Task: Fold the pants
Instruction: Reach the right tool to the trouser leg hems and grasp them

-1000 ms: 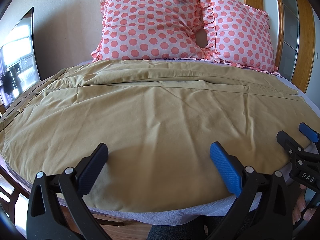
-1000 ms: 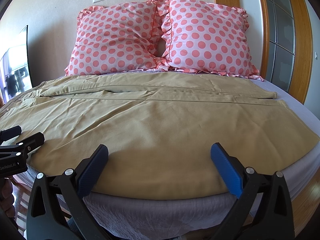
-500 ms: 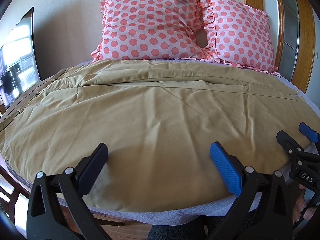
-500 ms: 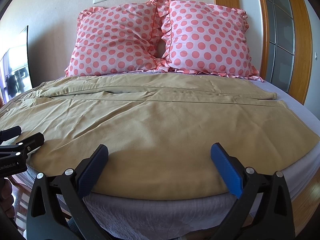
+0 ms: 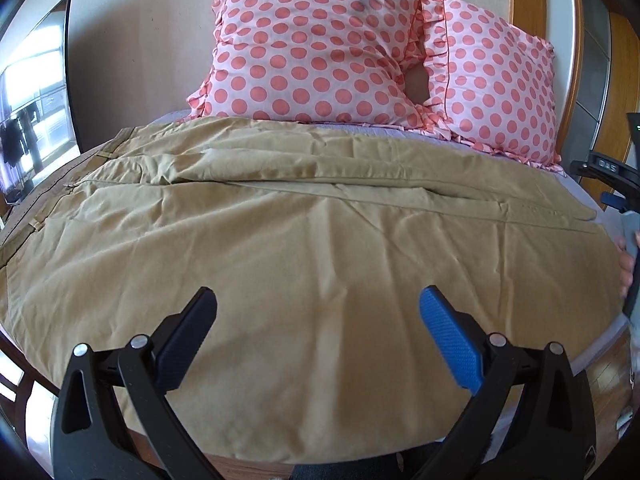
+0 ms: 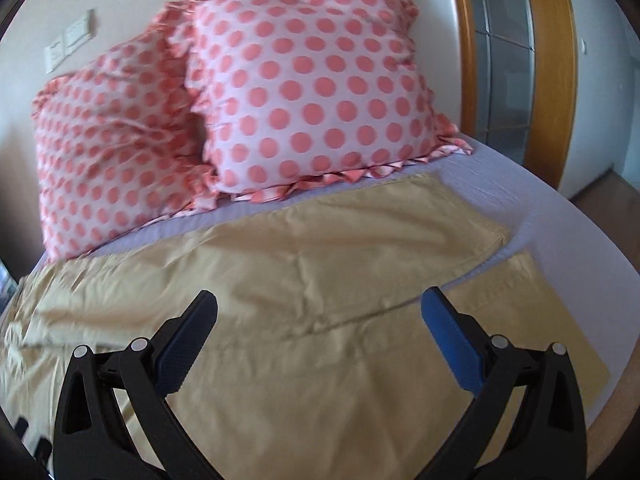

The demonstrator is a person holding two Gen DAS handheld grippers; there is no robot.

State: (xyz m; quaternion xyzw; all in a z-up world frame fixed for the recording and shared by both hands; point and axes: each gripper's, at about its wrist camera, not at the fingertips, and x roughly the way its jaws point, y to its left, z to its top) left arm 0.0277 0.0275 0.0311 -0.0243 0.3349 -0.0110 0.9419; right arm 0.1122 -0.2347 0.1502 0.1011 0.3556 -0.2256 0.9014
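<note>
Left gripper (image 5: 318, 314): fingers spread wide apart, nothing between them, hovering over the near edge of the pants (image 5: 304, 248). Blue pad at 5 o'clock in the left wrist view, dark pad at 7.

Right gripper (image 6: 319, 316): fingers likewise wide apart and empty, above the pants' leg end. In the left wrist view its body shows at 3 o'clock, at the frame edge.

Pants: tan, laid flat across the bed (image 6: 560, 216), filling the middle of both views. Waistband with belt loops toward 9 o'clock in the left view; two leg hems toward 3 o'clock in the right view, the upper leg lying partly over the lower.

Far, 12 o'clock: two pink polka-dot pillows (image 5: 320, 44) against the wall, just beyond the pants.
</note>
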